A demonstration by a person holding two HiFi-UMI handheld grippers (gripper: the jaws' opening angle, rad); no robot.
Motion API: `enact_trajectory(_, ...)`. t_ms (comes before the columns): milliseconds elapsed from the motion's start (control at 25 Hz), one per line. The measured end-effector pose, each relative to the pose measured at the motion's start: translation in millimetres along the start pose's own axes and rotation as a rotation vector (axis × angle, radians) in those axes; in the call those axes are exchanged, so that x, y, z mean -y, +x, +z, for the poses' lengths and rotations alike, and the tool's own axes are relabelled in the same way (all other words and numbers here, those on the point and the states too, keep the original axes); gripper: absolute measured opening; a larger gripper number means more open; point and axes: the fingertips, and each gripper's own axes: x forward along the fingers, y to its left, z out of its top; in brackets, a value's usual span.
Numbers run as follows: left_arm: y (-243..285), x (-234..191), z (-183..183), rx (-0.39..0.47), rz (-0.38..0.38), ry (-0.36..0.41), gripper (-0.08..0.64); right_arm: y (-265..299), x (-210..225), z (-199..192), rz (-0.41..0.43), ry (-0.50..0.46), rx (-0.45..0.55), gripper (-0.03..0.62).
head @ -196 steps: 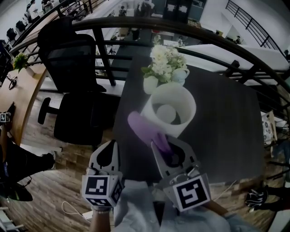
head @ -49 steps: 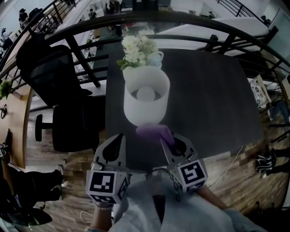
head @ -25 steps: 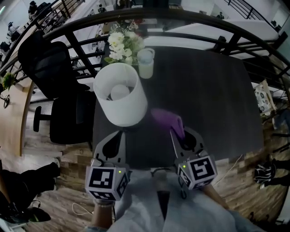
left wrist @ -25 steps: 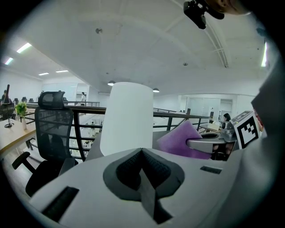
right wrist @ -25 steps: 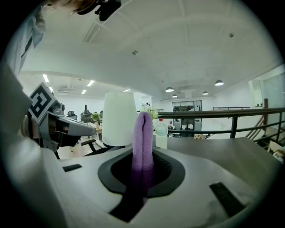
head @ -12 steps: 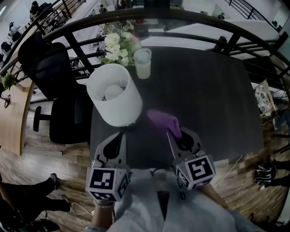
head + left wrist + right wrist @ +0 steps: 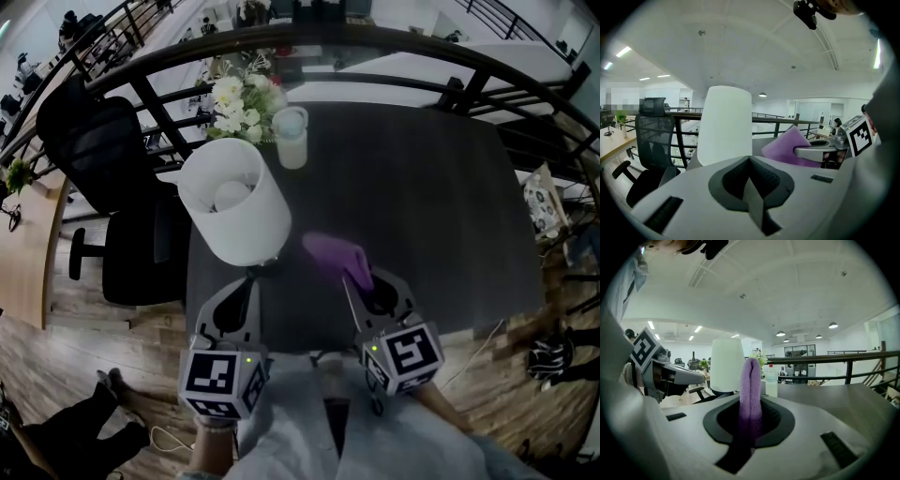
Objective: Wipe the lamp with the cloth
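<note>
The lamp (image 7: 234,202) has a white drum shade with a bulb inside and stands at the left of the dark table (image 7: 431,206). My right gripper (image 7: 360,279) is shut on a purple cloth (image 7: 335,254), which sticks up to the right of the shade and apart from it. In the right gripper view the cloth (image 7: 751,385) rises folded between the jaws, with the lamp (image 7: 726,364) behind it on the left. My left gripper (image 7: 251,277) is shut and holds nothing, with its tip close to the lamp's base. The left gripper view shows the lamp (image 7: 726,124) ahead and the cloth (image 7: 786,146) at the right.
A vase of white flowers (image 7: 232,96) and a pale bottle (image 7: 291,138) stand behind the lamp at the table's far left. A black office chair (image 7: 108,150) is left of the table, and a dark railing (image 7: 375,42) curves behind it. A person's legs show on the wooden floor at lower left.
Earlier the cloth lay against the shade's left side, then its front. Over the last second it hangs free to the right of the shade. The left gripper has hardly moved.
</note>
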Motion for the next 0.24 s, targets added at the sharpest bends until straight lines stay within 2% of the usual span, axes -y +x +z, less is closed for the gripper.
enact_trajectory(240, -0.3, 2.1, -2.6, 0.004, -0.008, 0.001, 0.006, -2.6, -2.3, -3.2, 0.004, 0.001, -0.006, 0.049)
